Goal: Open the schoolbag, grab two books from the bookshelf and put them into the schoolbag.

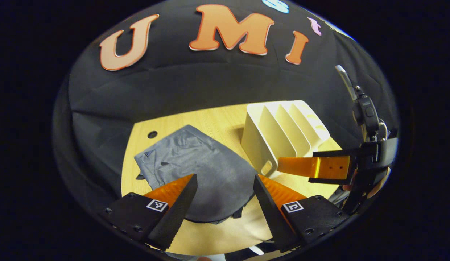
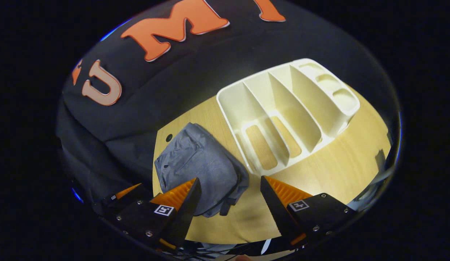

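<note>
Both claws hung above the wooden table [image 2: 341,163], neither touching anything. The left claw [image 1: 225,203] stood released, fingers spread wide over the near end of the schoolbag [image 1: 199,170]. The right claw [image 2: 228,206] was likewise released and holding nothing, its fingers apart above the strip of table between the bag and the bookshelf [image 2: 283,112]. In the left gripper view that right claw came in from the right edge, a hand partly visible behind it, its fingers reaching toward the near corner of the shelf.

The schoolbag, grey fabric, lay flat on the table, left of the shelf and close beside it. I could not tell whether it was open or closed.

The bookshelf, a cream slotted rack, stood on the table with its compartments bare.
</note>
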`<state>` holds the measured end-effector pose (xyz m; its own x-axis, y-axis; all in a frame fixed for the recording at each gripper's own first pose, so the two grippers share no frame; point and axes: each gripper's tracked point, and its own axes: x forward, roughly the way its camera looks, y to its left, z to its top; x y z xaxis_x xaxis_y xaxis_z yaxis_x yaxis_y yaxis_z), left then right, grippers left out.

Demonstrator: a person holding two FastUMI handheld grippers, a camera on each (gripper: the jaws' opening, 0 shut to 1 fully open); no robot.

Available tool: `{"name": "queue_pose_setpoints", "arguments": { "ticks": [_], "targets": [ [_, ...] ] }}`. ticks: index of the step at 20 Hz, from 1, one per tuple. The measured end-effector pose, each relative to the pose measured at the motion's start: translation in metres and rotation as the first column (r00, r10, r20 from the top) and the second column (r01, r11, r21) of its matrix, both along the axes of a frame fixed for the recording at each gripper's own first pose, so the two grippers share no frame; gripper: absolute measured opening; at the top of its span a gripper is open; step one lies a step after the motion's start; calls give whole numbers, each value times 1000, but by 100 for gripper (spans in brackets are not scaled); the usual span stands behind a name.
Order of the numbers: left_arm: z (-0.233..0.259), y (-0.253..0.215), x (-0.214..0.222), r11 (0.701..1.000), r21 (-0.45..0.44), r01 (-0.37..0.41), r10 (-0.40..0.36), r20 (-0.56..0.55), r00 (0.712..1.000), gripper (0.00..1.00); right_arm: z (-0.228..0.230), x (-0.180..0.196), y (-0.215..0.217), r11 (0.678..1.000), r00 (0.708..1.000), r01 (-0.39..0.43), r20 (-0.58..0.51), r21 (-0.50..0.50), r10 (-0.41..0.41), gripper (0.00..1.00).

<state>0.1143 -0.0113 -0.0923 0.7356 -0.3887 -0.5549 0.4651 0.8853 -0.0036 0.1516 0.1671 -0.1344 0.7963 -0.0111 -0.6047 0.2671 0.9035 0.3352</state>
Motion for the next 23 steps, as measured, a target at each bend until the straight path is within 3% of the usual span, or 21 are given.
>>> {"name": "queue_pose_setpoints", "arguments": {
  "ticks": [3, 6, 11, 14, 18, 23],
  "targets": [
    [43, -22, -3, 993, -76, -91, 100, 136, 986, 99, 53, 8, -27, 986, 987, -34, 152, -165, 59, 99],
    [52, -16, -1, 975, -155, -159, 195, 251, 948, 99, 111, 2, -49, 961, 944, 1, 318, -278, 91, 98],
    [69, -4, 6, 943, -209, -259, 325, 417, 849, 98, 168, -17, -79, 937, 847, 89, 520, -338, 107, 98],
    [79, -4, 3, 933, -241, -267, 351, 452, 820, 98, 176, -21, -91, 928, 812, 133, 575, -348, 99, 98],
    [83, -3, 4, 928, -257, -269, 363, 461, 810, 98, 173, -30, -99, 907, 803, 147, 583, -395, 124, 97],
    [89, -4, 1, 931, -253, -263, 357, 481, 801, 98, 175, -33, -97, 909, 798, 156, 591, -387, 115, 97]
  ]
}}
